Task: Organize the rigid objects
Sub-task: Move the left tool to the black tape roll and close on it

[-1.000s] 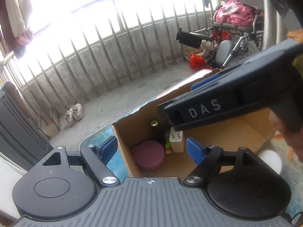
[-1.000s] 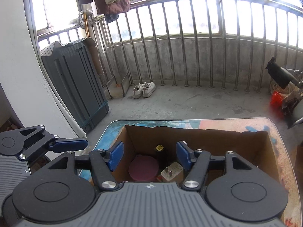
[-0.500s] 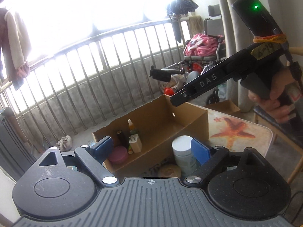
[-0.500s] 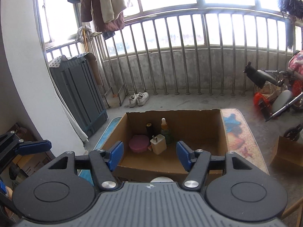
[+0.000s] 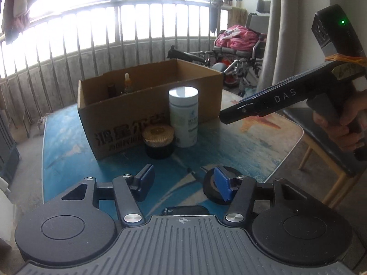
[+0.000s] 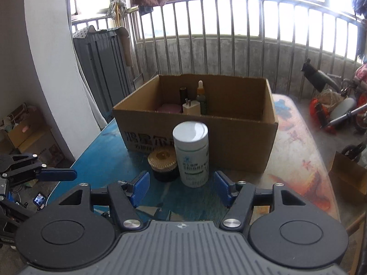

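Observation:
A cardboard box point(image 5: 128, 123) point(image 6: 240, 146) stands on the blue table. Inside it are a dropper bottle point(image 6: 201, 98), a dark bottle point(image 6: 183, 94), a white charger plug point(image 6: 191, 107) and a pink lid point(image 6: 168, 108). In front of the box stand a white canister point(image 5: 183, 116) point(image 6: 192, 153) and a dark jar with a gold lid point(image 5: 158, 141) point(image 6: 163, 163). A black round object point(image 5: 212, 189) lies by my left gripper's right finger. My left gripper point(image 5: 184, 183) is open and empty, low over the table. My right gripper point(image 6: 181, 189) is open and empty, just before the canister.
The table point(image 5: 240, 151) has an orange patterned right part point(image 6: 296, 151) and a rounded edge. A wooden chair point(image 5: 325, 142) stands to its right. Balcony railing point(image 6: 229, 34), a grey cabinet point(image 6: 103, 68), a wheelchair point(image 5: 240, 45) and cardboard boxes on the floor point(image 6: 34, 137) surround it.
Both grippers have drawn back and down from above the box. The canister and gold-lidded jar in front of the box now show in both views.

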`<state>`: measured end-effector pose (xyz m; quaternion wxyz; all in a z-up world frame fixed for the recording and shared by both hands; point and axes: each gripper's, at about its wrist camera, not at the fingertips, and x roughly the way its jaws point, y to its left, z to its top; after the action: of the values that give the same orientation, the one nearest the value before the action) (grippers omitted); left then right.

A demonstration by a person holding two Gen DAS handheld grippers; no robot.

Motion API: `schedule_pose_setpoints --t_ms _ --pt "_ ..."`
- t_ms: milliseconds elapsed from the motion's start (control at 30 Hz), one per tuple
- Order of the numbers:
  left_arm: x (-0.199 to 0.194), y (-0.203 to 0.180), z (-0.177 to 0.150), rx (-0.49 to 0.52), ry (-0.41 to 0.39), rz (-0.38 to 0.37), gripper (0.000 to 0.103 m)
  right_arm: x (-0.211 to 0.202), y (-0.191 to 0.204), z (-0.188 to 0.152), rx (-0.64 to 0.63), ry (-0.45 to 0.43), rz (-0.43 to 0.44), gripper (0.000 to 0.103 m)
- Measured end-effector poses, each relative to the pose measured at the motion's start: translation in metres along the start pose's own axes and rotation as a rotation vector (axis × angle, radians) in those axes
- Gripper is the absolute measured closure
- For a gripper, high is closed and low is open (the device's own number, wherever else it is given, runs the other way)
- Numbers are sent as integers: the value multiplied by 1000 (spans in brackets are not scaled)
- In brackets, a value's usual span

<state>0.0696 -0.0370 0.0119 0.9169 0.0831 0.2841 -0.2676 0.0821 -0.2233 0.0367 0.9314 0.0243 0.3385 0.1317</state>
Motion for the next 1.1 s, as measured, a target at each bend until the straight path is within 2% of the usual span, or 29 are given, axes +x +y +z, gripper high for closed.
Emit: schedule_pose_setpoints --t_ms 133,333,567,733,933,1100 --pt "27 -7 -12 12 41 -23 56 27 -4 -20 61 64 52 42" --pt "51 -22 -26 44 75 -42 68 42 -7 -39 54 95 38 49" --pt "66 -30 -26 54 95 -44 72 43 -16 -54 61 107 23 50" --pt "74 -29 -28 34 117 -52 77 37 -28 -54 98 81 22 51" --pt "79 -31 -24 30 125 -52 82 40 -34 -56 105 91 17 52" --pt "81 -38 -21 96 128 -36 83 46 -38 -61 127 108 26 53"
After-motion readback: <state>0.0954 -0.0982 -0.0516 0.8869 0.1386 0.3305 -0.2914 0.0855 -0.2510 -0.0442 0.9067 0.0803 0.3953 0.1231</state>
